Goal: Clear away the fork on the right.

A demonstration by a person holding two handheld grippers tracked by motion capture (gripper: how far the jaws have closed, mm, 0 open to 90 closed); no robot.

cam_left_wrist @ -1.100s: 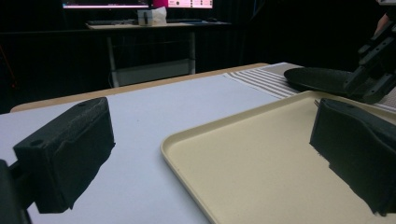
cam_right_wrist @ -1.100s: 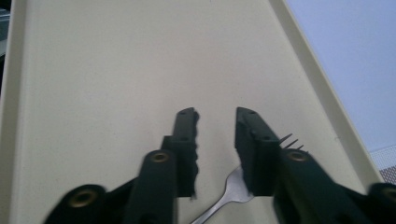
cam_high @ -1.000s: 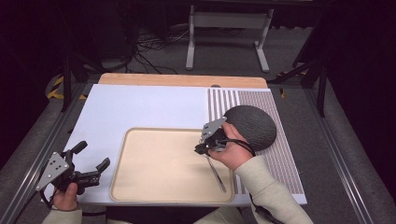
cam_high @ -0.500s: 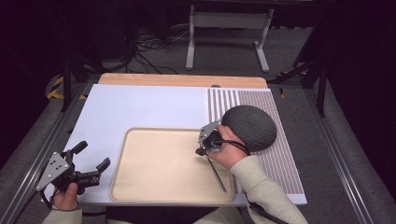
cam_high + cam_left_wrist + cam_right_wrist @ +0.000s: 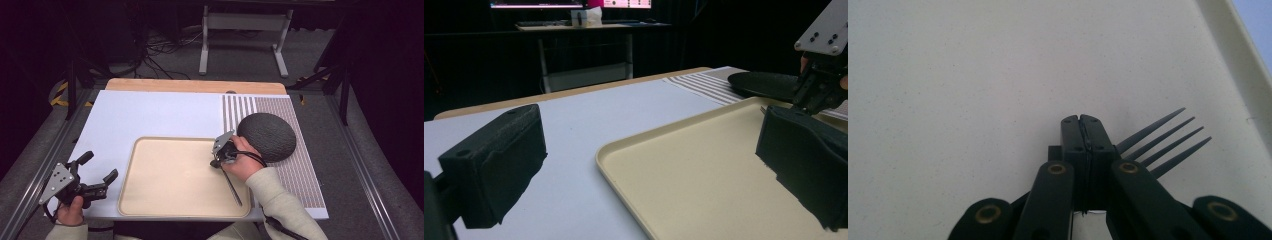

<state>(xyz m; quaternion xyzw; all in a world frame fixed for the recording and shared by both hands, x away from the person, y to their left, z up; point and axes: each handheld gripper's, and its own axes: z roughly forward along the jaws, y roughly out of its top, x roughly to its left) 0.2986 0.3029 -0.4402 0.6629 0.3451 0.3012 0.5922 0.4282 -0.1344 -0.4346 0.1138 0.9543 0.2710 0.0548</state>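
High view: a beige tray (image 5: pixel 170 200) sits at the lower centre of the frame on a pale blue mat (image 5: pixel 150 115). Your right gripper (image 5: pixel 218 161) is over the tray's right part, pinching a dark fork (image 5: pixel 233 187) whose handle runs toward the lower right. A dark round plate (image 5: pixel 267 136) lies just upper right of it on a striped mat (image 5: pixel 300 175). Your left gripper (image 5: pixel 97 172), at lower left, has its jaws spread wide.

Left gripper view: both jaws stand far apart, the tray's (image 5: pixel 704 170) corner between them.

Right gripper view: jaws pressed together over the tray; fork (image 5: pixel 1163 142) tines fan toward the right.
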